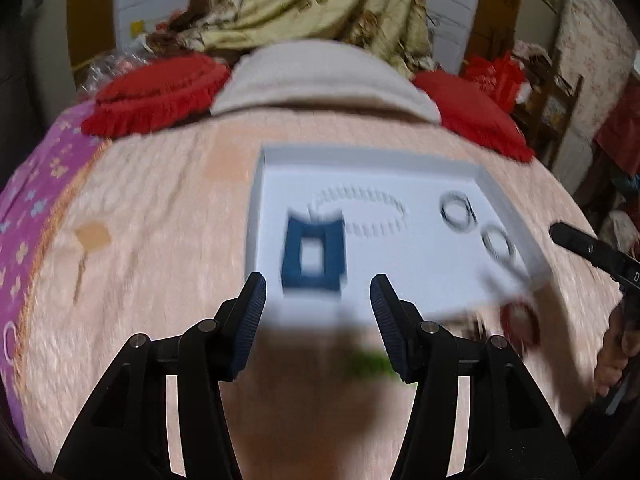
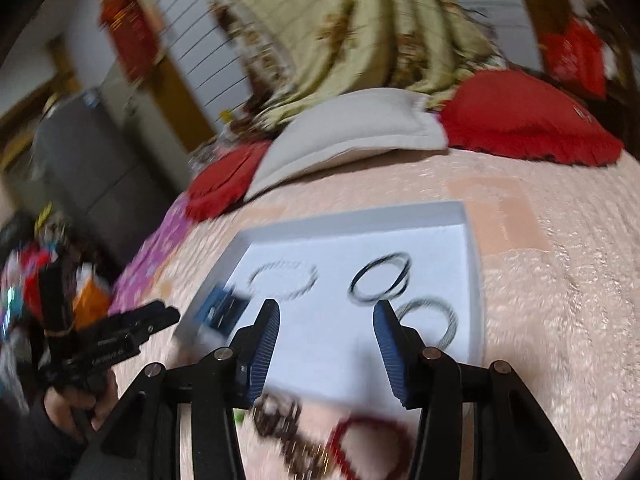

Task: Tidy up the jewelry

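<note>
A shallow white tray [image 1: 492,184] lies flat on the pink bedspread. Inside it lie a blue square piece [image 1: 313,255] near the left wall, a pale beaded bracelet [image 1: 360,210] beside it, and dark bangles [image 2: 380,278] with a greyer ring [image 2: 430,318] to the right. Outside its near edge lie a red beaded bracelet [image 2: 372,438] and a brown chain [image 2: 280,420], both blurred.

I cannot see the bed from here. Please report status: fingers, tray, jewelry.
Left gripper open, empty. Right gripper open, empty. White tray holds bangles, blue box. Red bracelet outside the tray, near side.
</note>
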`<state>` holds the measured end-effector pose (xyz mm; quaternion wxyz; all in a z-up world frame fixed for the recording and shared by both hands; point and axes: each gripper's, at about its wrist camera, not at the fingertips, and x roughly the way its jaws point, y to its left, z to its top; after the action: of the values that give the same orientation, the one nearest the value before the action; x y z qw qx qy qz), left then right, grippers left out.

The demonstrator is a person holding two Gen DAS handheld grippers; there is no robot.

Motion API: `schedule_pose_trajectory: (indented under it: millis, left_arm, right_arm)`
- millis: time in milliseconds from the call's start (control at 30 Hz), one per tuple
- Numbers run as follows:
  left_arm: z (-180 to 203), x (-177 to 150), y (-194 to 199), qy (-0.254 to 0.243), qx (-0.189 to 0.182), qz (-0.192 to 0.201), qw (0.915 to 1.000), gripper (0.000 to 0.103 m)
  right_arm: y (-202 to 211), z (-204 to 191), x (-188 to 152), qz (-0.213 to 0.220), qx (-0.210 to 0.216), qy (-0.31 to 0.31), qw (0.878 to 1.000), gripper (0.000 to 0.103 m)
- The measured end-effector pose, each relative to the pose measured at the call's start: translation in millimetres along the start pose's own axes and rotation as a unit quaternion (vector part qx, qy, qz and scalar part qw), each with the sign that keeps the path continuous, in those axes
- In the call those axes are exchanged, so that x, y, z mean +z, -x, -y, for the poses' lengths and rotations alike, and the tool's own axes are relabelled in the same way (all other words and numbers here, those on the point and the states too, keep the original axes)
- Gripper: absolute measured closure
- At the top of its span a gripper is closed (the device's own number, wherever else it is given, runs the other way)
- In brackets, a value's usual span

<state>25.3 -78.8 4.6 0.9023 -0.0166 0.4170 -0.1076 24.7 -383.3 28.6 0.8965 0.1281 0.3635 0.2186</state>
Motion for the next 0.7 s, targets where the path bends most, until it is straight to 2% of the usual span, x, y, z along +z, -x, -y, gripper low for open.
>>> schedule_pose_trajectory:
  millis: [67, 200, 267, 300, 467, 700]
  left_arm:
    - [6, -15, 4, -0.022, -0.009, -0.005, 0.9997, 0.049]
    - [18, -31, -8, -0.053, -0.006, -0.034, 0.9980, 0.049]
    - [22, -36, -17, -0.068, -0.001, -0.048, 0.9966, 0.049]
    - [23, -38, -20, -0.071, 0.001, -0.052, 0.9961, 0.049]
    - [27, -36, -24, -0.077, -0.004, -0.053, 0.9956, 0.049]
    - [34, -39, -30, -0.090, -0.011, -0.059, 0.9941, 0.050]
  right_arm:
    - [6, -15, -14, -0.005, 0.006, 0.028, 1.000, 0.056]
    - [3, -44, -43, -0.025, 0.012, 0.075, 0.997, 0.057]
    - [-6, -52, -52, -0.041, 0.015, 0.091, 0.995, 0.065]
    - [-13, -56, -56, -0.051, 0.011, 0.101, 0.994, 0.066]
    - [-37, -54, -61, -0.078, 0.008, 0.109, 0.991, 0.079]
    - [-61, -53, -63, -0.106, 0.005, 0.126, 0.986, 0.085]
